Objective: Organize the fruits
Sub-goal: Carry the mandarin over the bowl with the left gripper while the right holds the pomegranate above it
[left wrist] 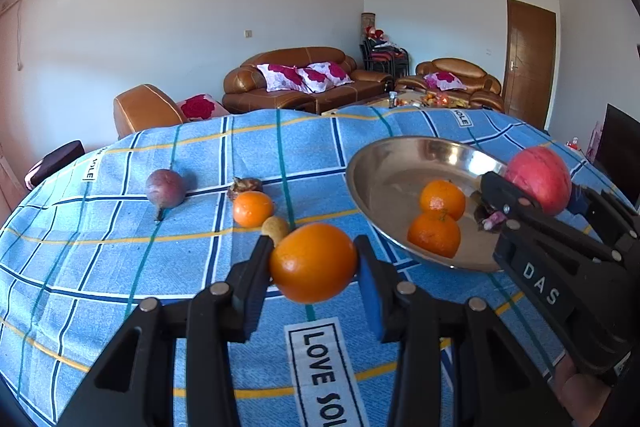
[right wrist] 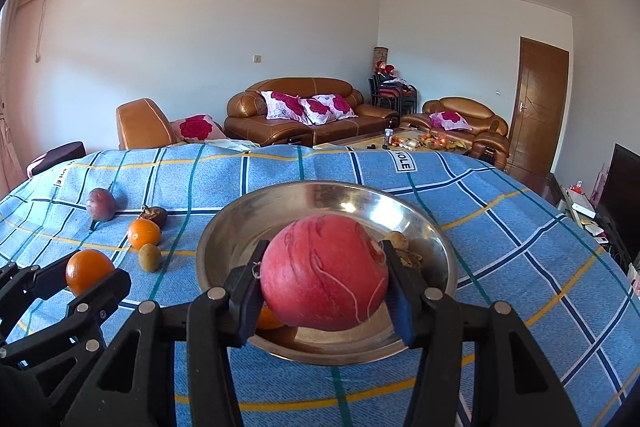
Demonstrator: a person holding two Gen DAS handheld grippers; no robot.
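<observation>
My left gripper [left wrist: 314, 261] is shut on a large orange [left wrist: 313, 263] held above the blue checked cloth, left of the steel bowl [left wrist: 384, 163]. Two oranges [left wrist: 438, 217] lie in that bowl. My right gripper [right wrist: 324, 275] is shut on a big red pomegranate [right wrist: 324, 271], held over the near part of the steel bowl [right wrist: 224, 231]. From the right wrist view the left gripper [right wrist: 96, 275] with its orange [right wrist: 89, 271] shows at the lower left. On the cloth lie a small orange [left wrist: 253, 208], a brownish-green fruit [left wrist: 276, 228], a purple fruit [left wrist: 165, 188] and a dark brown one [left wrist: 244, 183].
The table is covered by a blue checked cloth [left wrist: 120, 267] that drops off at the far edge. Brown sofas [left wrist: 296, 79] and a low table with clutter stand beyond. A small brown fruit and scraps [right wrist: 404, 247] lie in the bowl's right side.
</observation>
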